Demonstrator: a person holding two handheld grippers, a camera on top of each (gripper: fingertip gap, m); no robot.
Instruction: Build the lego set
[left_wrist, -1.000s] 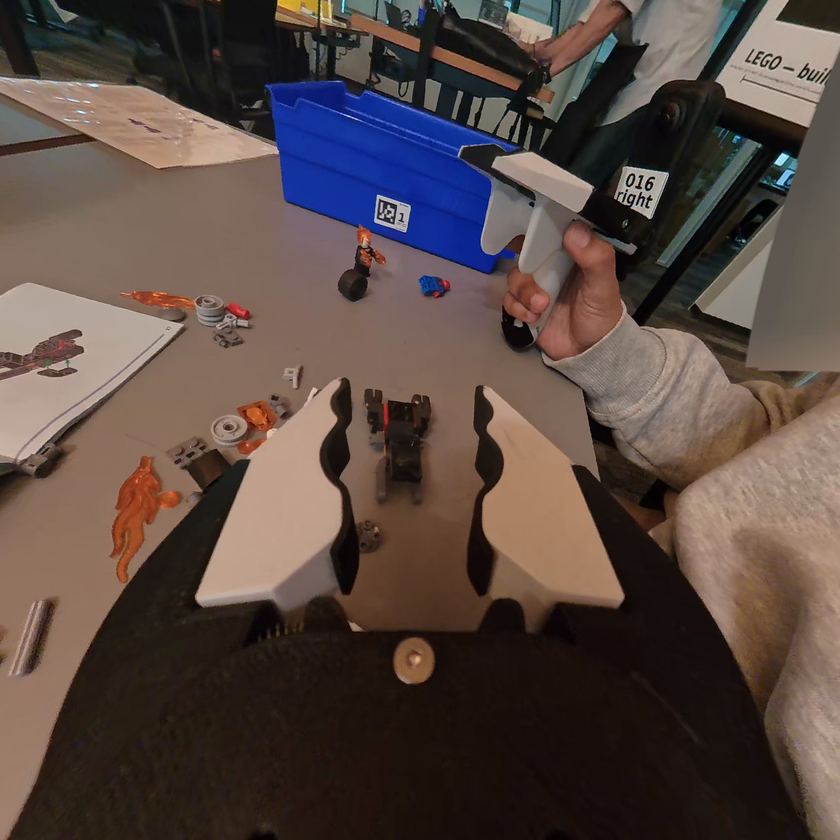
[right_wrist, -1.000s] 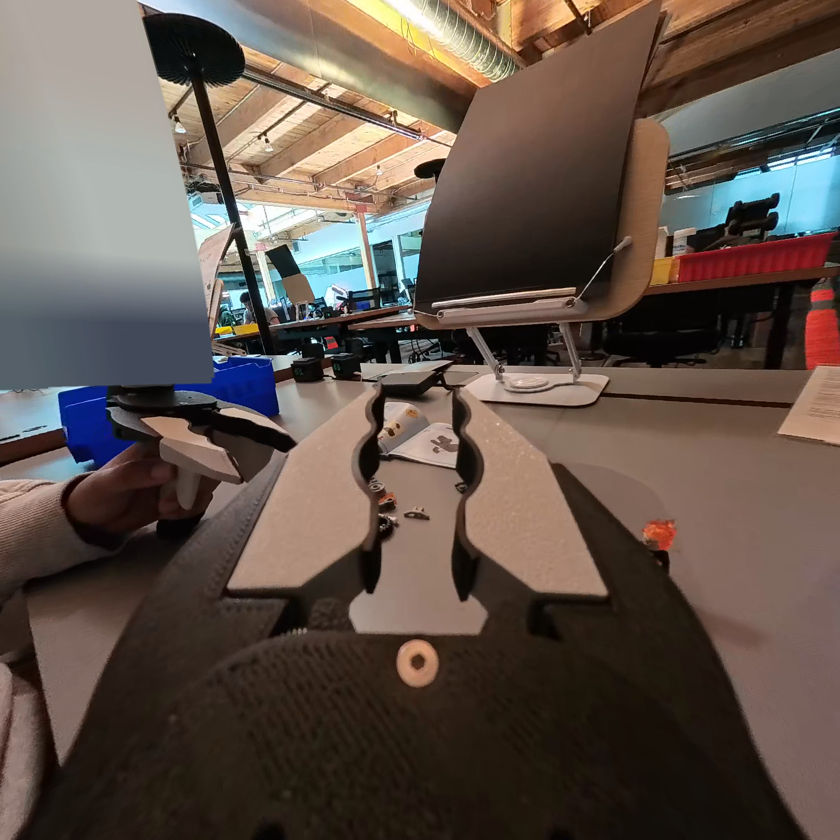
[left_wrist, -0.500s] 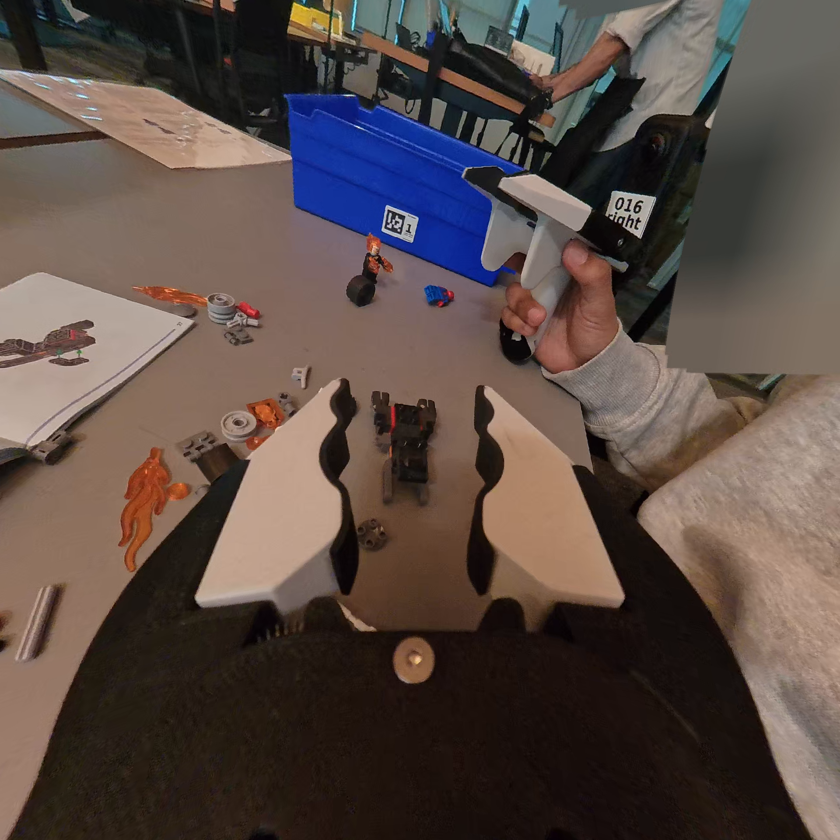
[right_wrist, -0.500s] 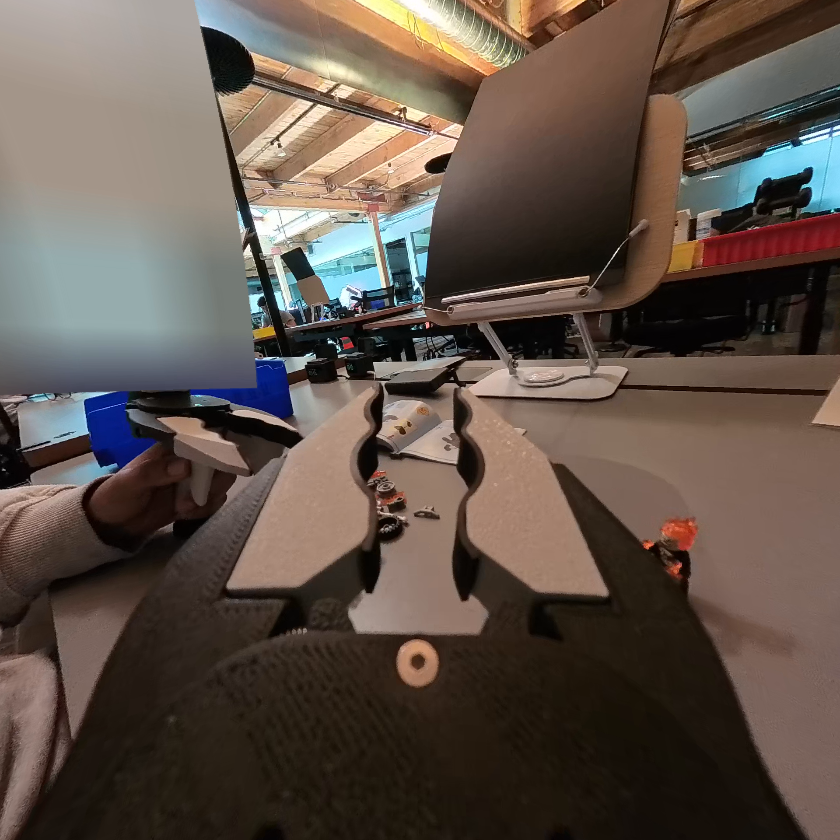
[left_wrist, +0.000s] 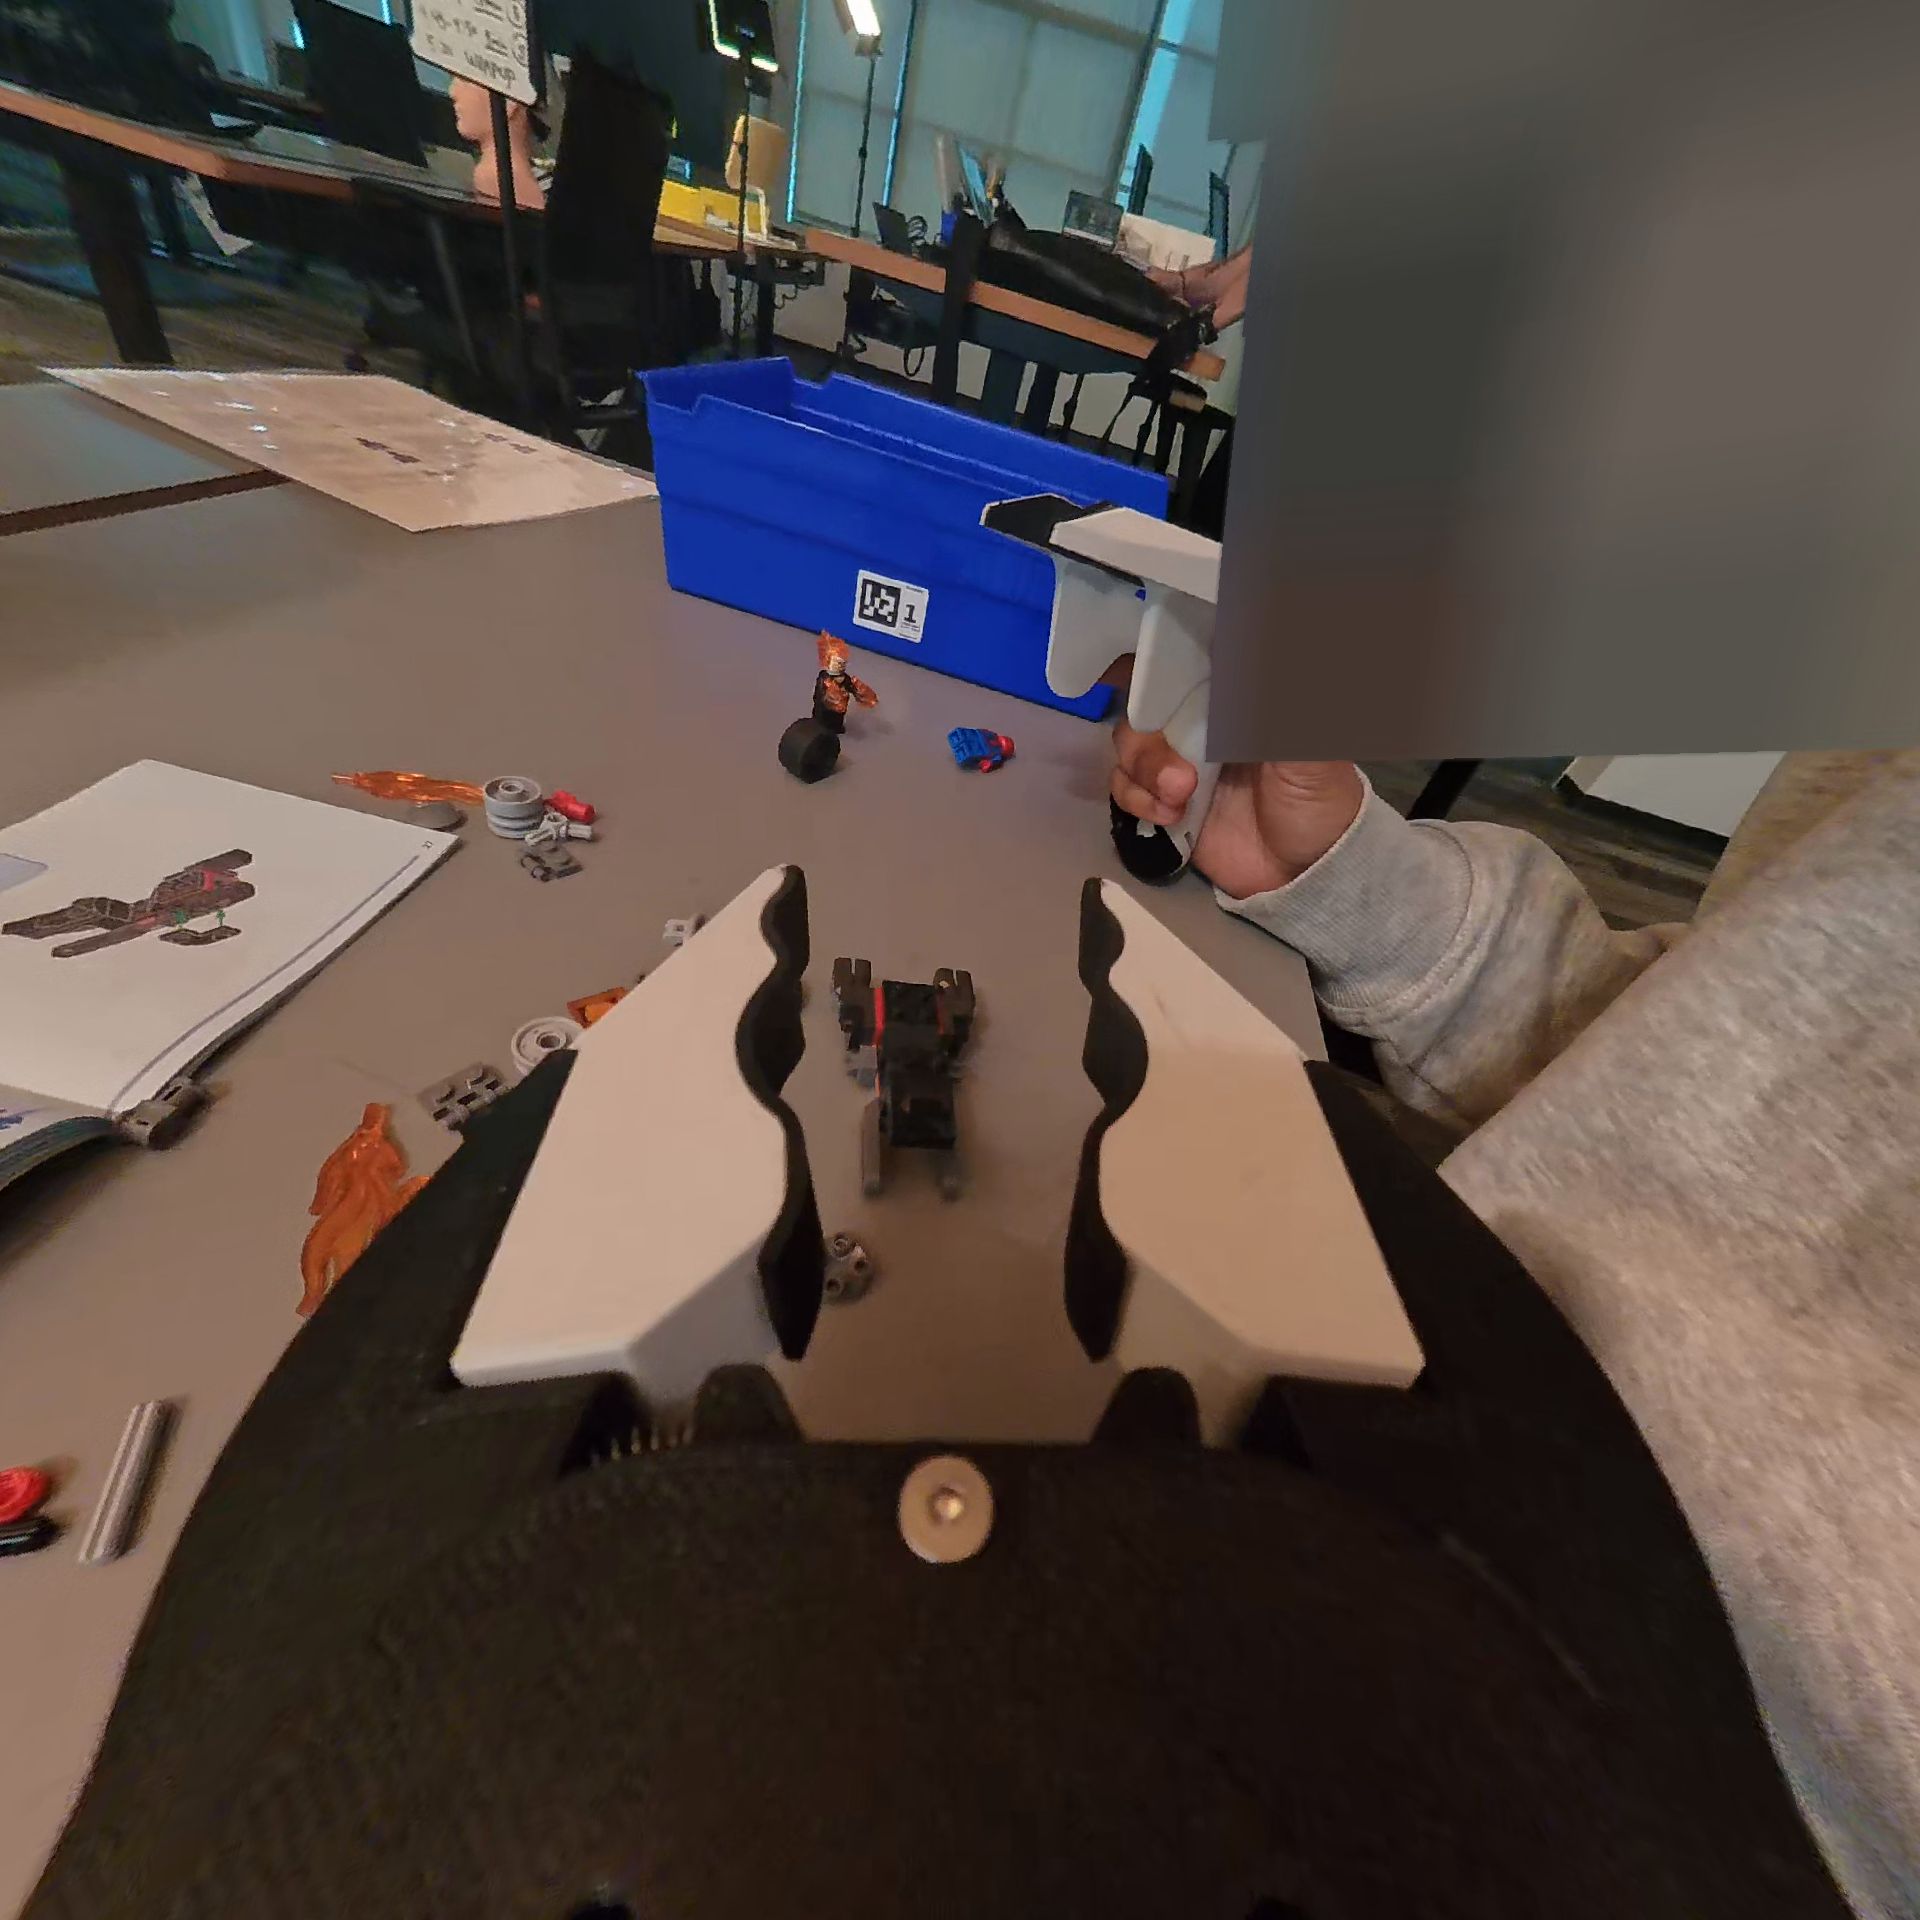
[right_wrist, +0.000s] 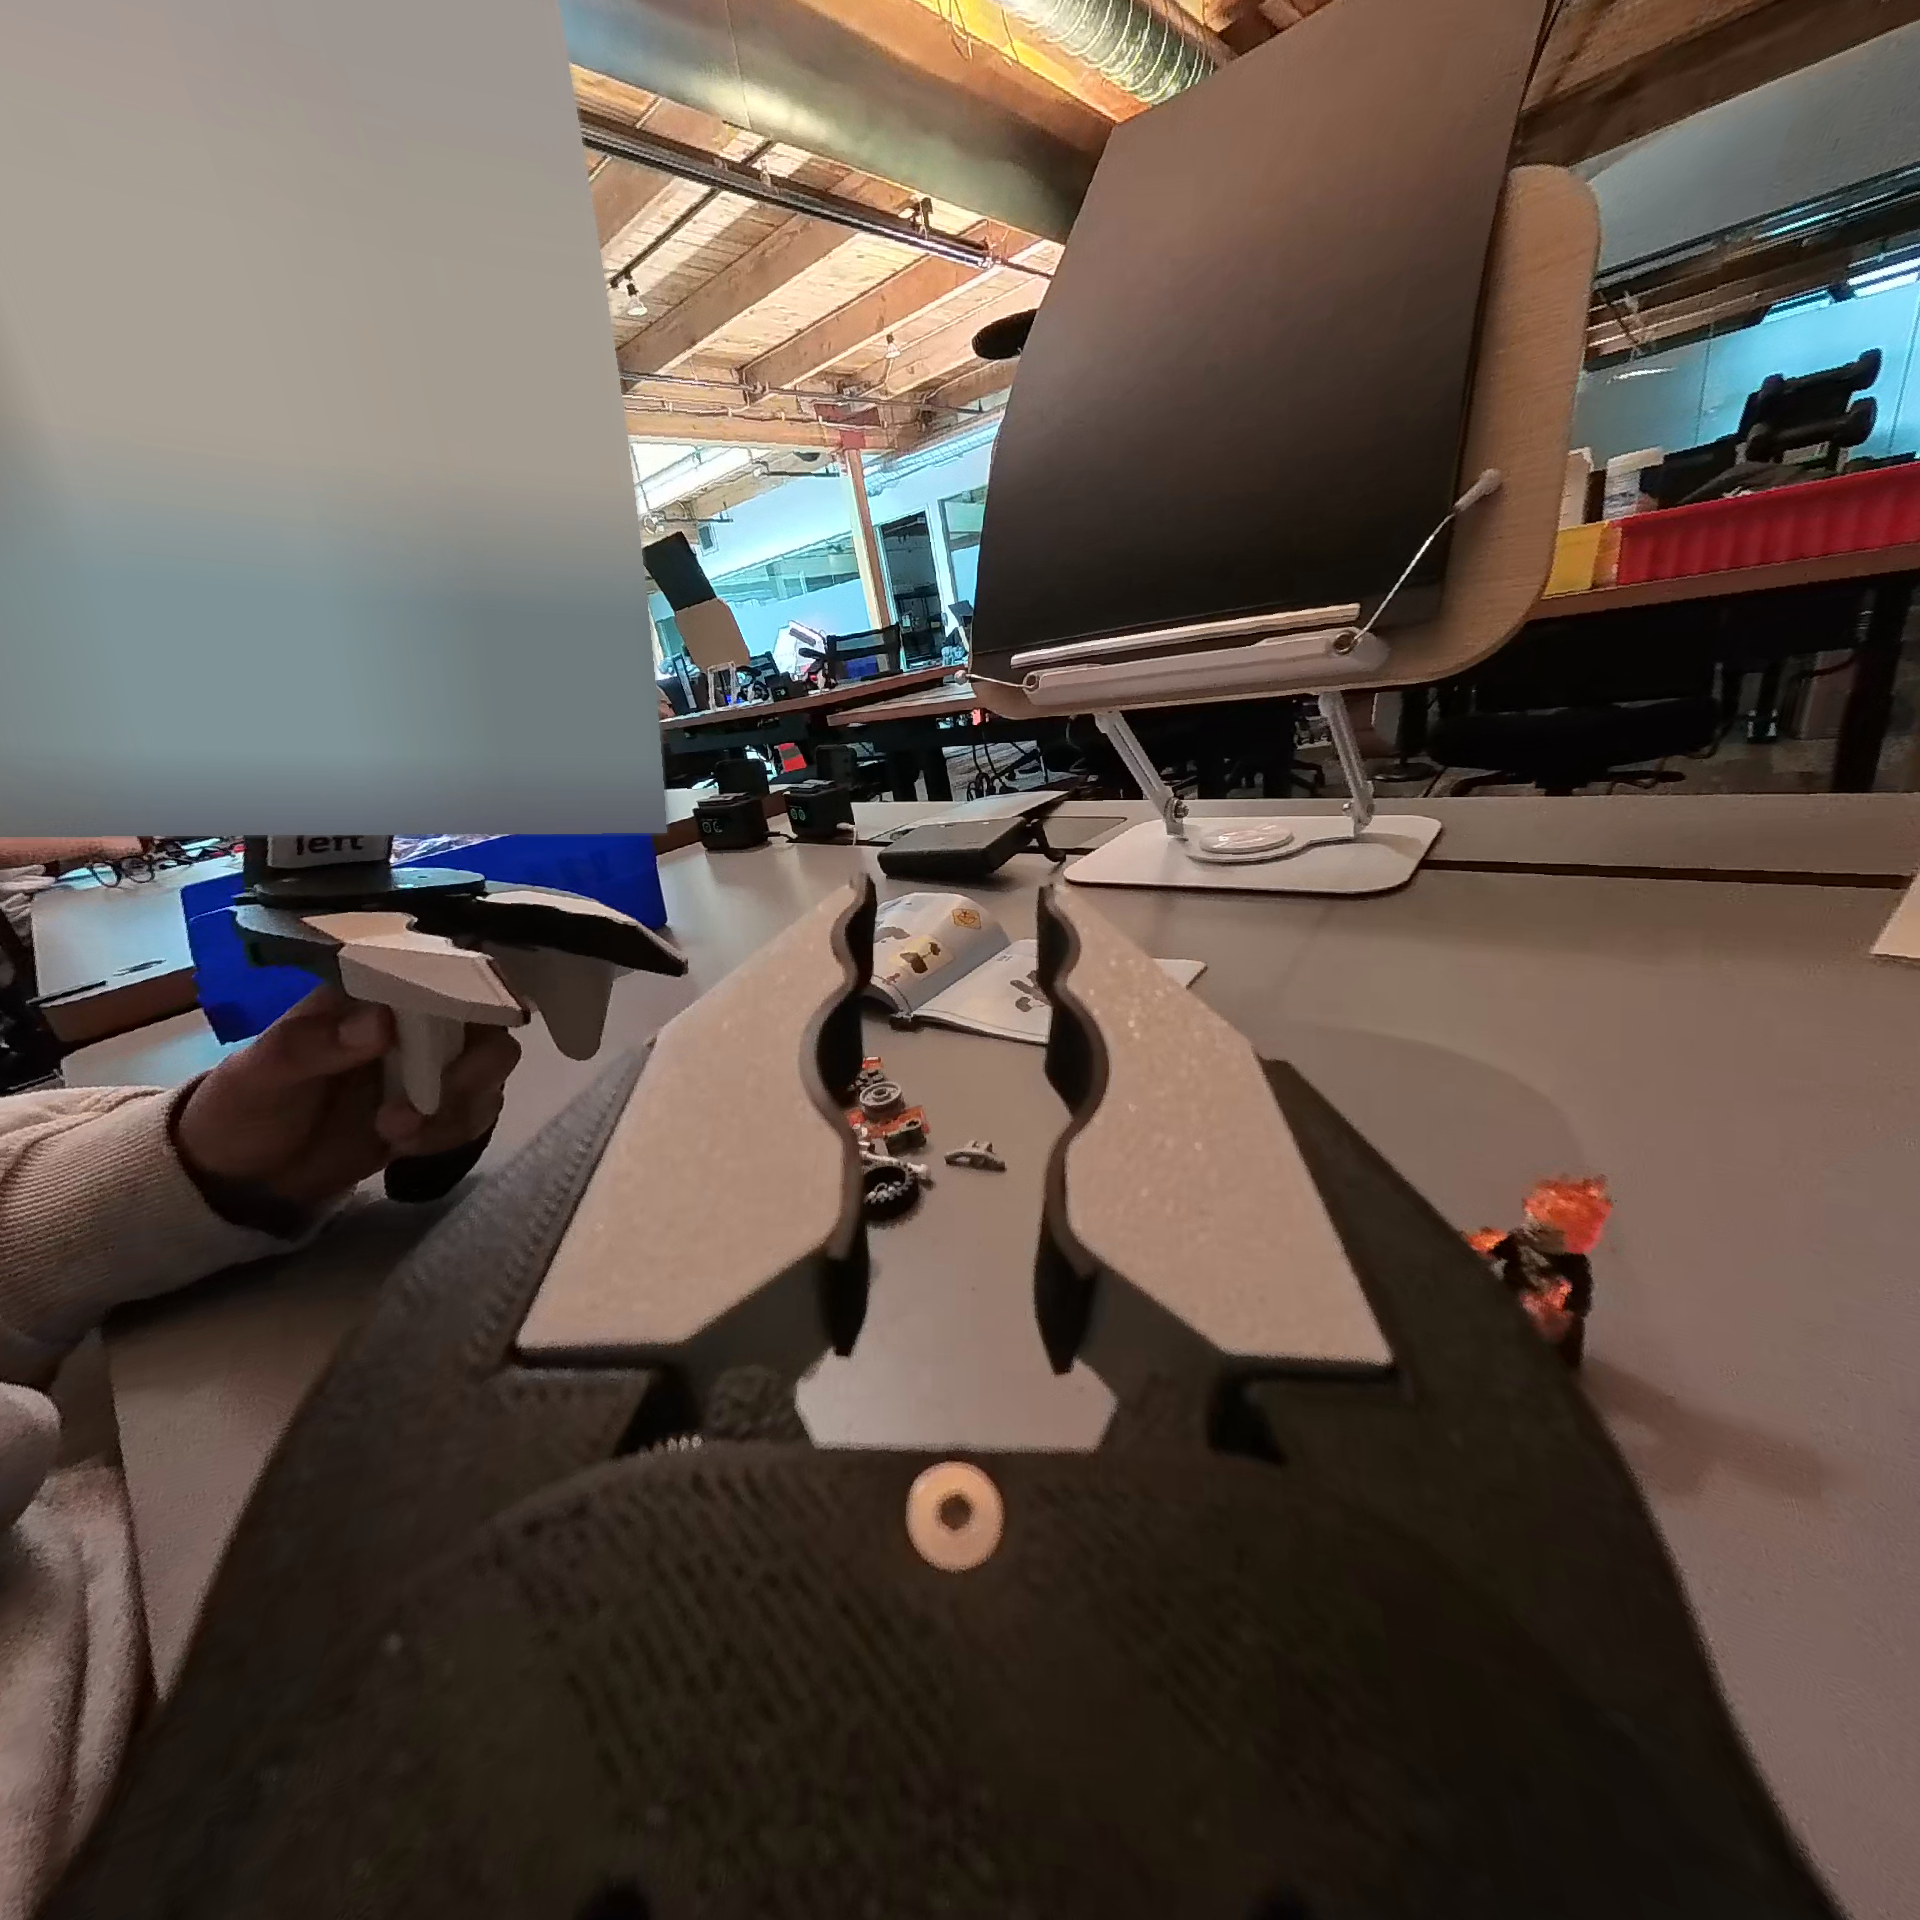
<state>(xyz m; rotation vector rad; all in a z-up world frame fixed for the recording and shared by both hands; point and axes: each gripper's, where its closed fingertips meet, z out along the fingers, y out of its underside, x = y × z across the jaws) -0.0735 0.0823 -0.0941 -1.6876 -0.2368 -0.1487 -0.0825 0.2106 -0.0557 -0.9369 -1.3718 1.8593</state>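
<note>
Both pairs of jaws stood apart and held nothing. Those of the left gripper (left_wrist: 940, 894) gaped wide in the centre of the left wrist view, and between them, on the grey worktop (left_wrist: 312, 644), lay the half-built black lego vehicle (left_wrist: 909, 1070), untouched by either finger. A small grey round piece (left_wrist: 849, 1254) lay just below it, close to the left finger's inner edge.

To the left of that frame, loose parts were scattered: two orange flame pieces (left_wrist: 348, 1195), grey wheel hubs (left_wrist: 514, 805), a small red piece (left_wrist: 569, 806) and a grey rod (left_wrist: 127, 1481) near the lower left edge. An open instruction booklet (left_wrist: 177, 935) lay at the left edge. Higher up, in the middle, a flame-headed minifigure (left_wrist: 834, 684) stood just beside a black tyre (left_wrist: 808, 750), with a blue and red minifigure (left_wrist: 979, 748) lying to their right. A blue bin (left_wrist: 831, 499) sat behind them.

The right gripper (right_wrist: 948, 899) showed a narrower gap in the right wrist view, its fingers above the worktop, with a small cluster of grey and orange parts (right_wrist: 888, 1127) visible through the gap. That same flame-headed minifigure stood at the right of that frame, beside the gripper's body. A tablet on a stand (right_wrist: 1247, 416) rose at the upper right, and the left gripper, held in a hand (right_wrist: 301, 1101), appeared at the left.
</note>
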